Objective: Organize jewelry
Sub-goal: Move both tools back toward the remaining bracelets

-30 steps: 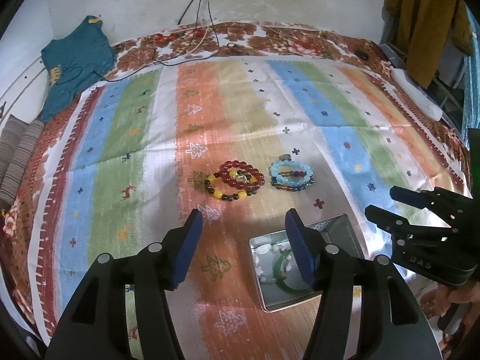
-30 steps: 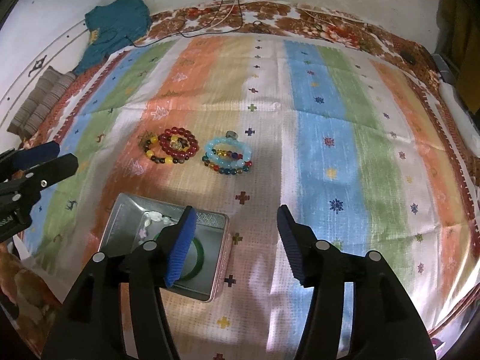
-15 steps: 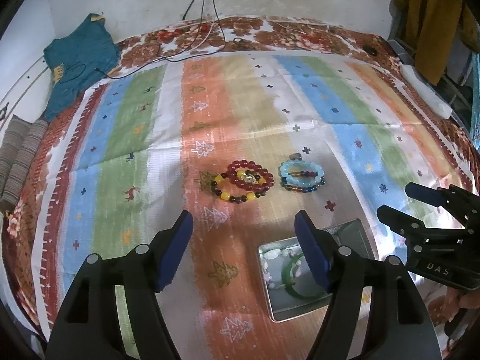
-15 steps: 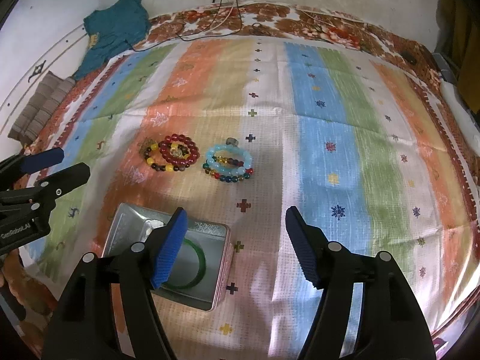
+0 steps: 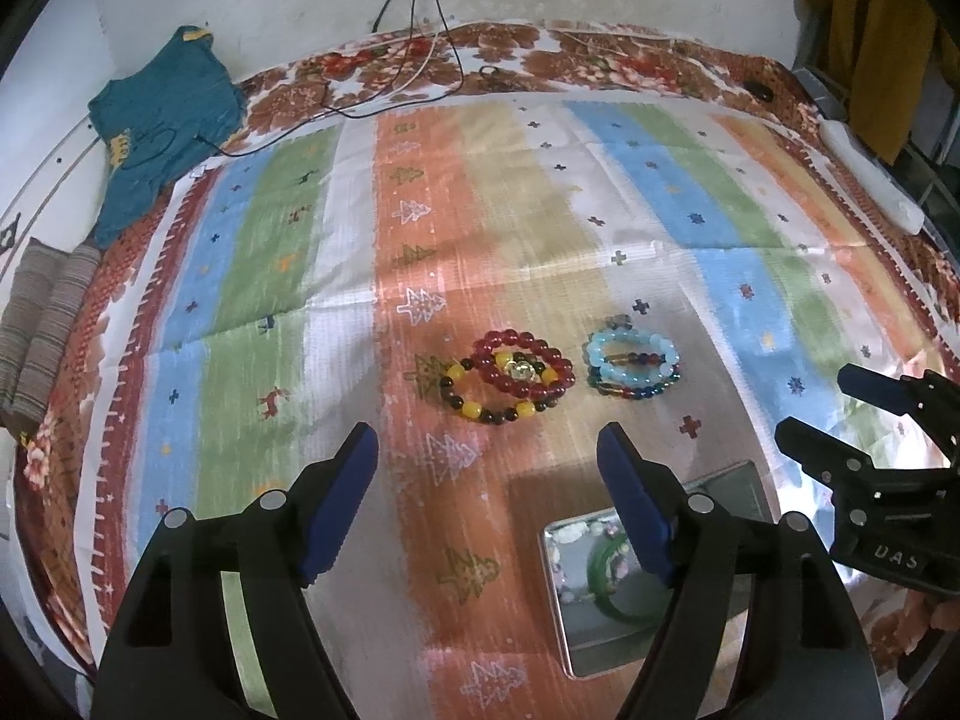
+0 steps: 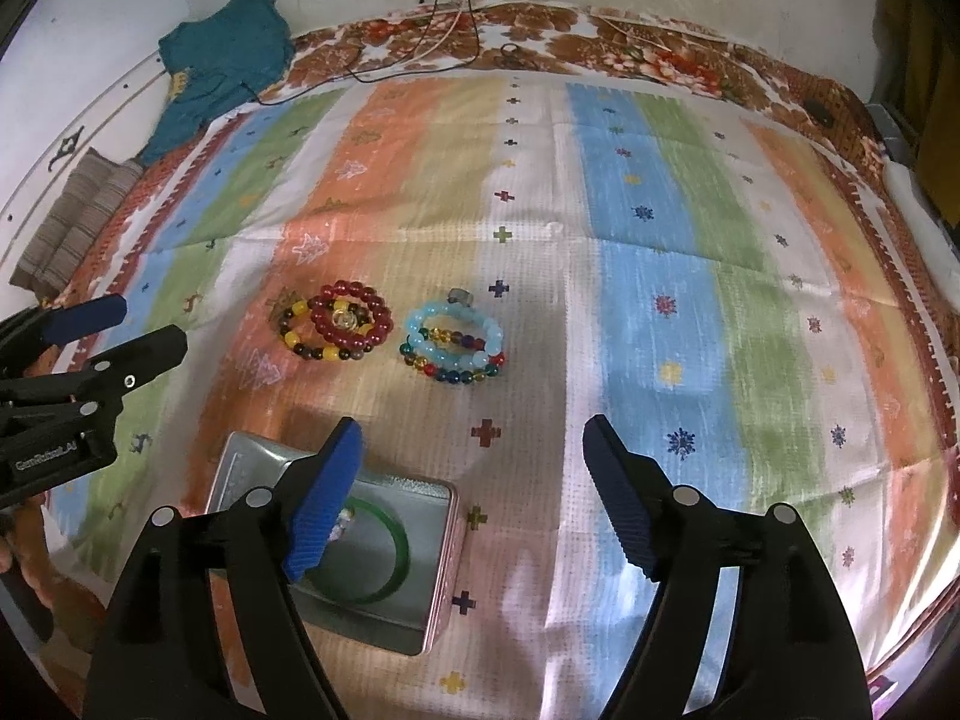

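Two piles of bead bracelets, red-and-yellow (image 5: 510, 377) and blue (image 5: 633, 365), lie side by side on the striped bedspread (image 5: 270, 252), just beyond the open tin (image 6: 336, 546). Both tools, left (image 5: 487, 504) and right (image 6: 471, 498), have just been opened wider, nothing between their jaws; a pickup seems next. Both are tilted steeply downward.

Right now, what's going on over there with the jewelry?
A person holds both grippers over a striped cloth. The left gripper and right gripper have just been opening, with nothing between them. A green bangle lies in the metal tin. Red and yellow bracelets and blue bracelets lie on the cloth.
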Demonstrator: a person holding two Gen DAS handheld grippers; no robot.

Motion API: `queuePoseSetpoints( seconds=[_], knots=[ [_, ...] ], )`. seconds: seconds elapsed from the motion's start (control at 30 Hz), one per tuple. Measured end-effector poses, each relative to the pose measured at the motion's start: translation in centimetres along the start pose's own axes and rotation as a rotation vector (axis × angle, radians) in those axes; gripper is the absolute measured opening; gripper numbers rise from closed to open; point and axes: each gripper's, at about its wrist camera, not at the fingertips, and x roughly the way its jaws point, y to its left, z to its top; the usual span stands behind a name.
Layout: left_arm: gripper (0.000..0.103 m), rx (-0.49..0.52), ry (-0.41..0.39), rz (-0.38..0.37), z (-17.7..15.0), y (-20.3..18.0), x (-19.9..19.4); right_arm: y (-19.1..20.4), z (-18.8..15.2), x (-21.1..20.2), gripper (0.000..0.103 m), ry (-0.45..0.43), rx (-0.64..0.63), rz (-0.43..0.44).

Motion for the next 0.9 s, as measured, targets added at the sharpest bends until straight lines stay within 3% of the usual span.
queuePoseSetpoints(
  seconds=[0.9],
  knots=[
    [0.076, -0.001, 0.078, 0.054, 3.2, 0.8, 5.2, -0.3, 3.2, 2.9, 0.084, 0.026, -0.016, -0.034]
  ],
)
